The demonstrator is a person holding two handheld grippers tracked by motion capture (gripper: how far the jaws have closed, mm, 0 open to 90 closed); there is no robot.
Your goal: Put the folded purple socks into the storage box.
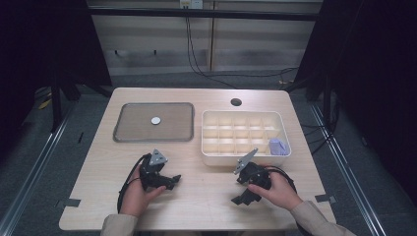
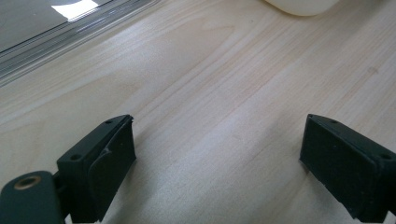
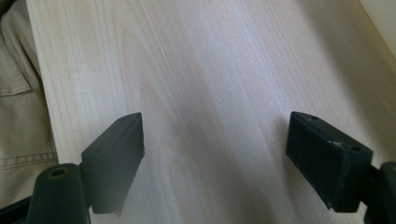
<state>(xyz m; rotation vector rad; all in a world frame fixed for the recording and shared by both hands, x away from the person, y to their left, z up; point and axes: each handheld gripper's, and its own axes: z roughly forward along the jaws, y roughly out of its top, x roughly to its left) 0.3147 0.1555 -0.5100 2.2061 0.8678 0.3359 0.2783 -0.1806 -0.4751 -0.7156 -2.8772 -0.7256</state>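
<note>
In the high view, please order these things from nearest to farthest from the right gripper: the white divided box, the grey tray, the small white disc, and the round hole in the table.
From the right gripper:
1. White divided box, just beyond it, on the table's right half.
2. Grey tray, across on the left half.
3. Small white disc and round hole: too close to call. The disc lies in the tray; the hole is beyond the box, near the far edge.

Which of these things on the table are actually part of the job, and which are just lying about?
Likely part of the job:
left gripper, open
right gripper, open
small round disc on the grey tray
white divided box
lilac item in the box's corner compartment

Just lying about:
table hole
floor cables
tape marks
</note>
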